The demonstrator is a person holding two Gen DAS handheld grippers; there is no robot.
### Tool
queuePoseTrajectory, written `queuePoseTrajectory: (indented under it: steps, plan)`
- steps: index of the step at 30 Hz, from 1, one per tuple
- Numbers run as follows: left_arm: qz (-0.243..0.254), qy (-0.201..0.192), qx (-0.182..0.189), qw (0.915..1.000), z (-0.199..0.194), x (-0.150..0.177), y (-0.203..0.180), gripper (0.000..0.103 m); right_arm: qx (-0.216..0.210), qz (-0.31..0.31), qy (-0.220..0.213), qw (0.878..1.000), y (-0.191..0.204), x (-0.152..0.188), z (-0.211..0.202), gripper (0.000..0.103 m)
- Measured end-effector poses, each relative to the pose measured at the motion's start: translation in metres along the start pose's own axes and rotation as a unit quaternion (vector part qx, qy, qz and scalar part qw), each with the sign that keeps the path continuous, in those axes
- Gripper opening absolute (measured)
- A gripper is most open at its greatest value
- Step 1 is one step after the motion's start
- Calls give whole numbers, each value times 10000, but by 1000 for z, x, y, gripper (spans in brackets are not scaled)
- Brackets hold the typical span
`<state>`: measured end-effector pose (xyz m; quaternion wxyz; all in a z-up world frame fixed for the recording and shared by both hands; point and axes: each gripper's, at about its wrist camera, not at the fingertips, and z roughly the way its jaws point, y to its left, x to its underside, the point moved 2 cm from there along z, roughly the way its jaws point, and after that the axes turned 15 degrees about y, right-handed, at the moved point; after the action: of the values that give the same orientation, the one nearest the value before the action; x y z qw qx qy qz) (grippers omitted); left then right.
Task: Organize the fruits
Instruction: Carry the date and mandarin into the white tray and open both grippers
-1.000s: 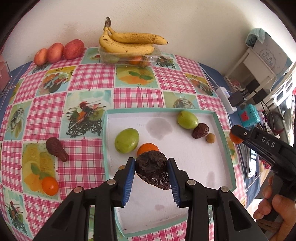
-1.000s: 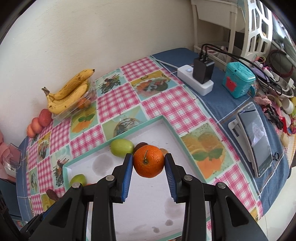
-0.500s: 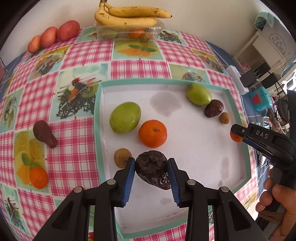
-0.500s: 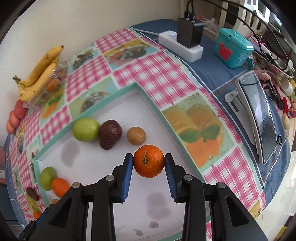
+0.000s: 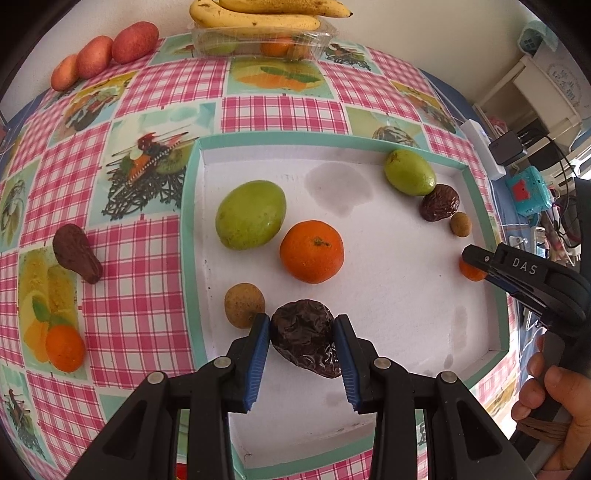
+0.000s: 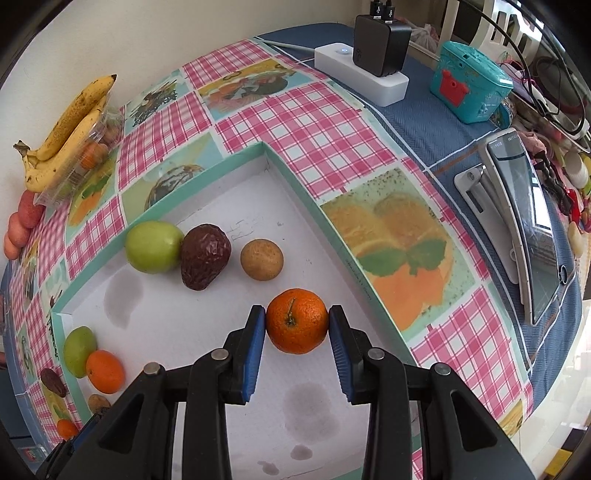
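Left gripper (image 5: 302, 334) jaws pinching a wrinkled dark fruit (image 5: 306, 338) over the white tray (image 5: 369, 146), just beside a small brown fruit (image 5: 243, 304). Right gripper (image 6: 297, 330) jaws pinching an orange (image 6: 297, 321) near the tray's right wall.

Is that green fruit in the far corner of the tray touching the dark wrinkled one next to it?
Touching. In the right wrist view the green fruit presses against the dark wrinkled fruit with no gap between them.

Checked tablecloth (image 5: 280, 110), tray (image 5: 188, 206), bananas (image 5: 258, 18)
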<state>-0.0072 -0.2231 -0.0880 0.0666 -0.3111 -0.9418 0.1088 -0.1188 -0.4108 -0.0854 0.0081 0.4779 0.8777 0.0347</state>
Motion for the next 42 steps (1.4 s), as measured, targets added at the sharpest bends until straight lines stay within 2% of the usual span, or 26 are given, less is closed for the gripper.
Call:
queuePoseTrajectory:
  steps: [21,27,31,34,37,42]
  plan:
    - [-32,70,-99,9999,4,-4,0,40,6,-10,32,10000,1,-2,2,37]
    - [8,129,-125,9998,7,-3,-3,48,6,9,84,10000,0,-2,5,37]
    - [49,108,-146,9998,4,-3,-3,56,-60,29,117,9999,-1,-2,4,44]
    - [92,48,-144,9998,-1,-2,-4,58,-61,15,63,10000,1,-2,1,45]
    - [118,-29,-121,9999,-9,-1,-2,61,-61,10,-20,10000,2,-3,-5,60]
    - [152,-197,-111,9996,-24,1,0,67,-89,7,-167,9998,2,-4,-16,62]
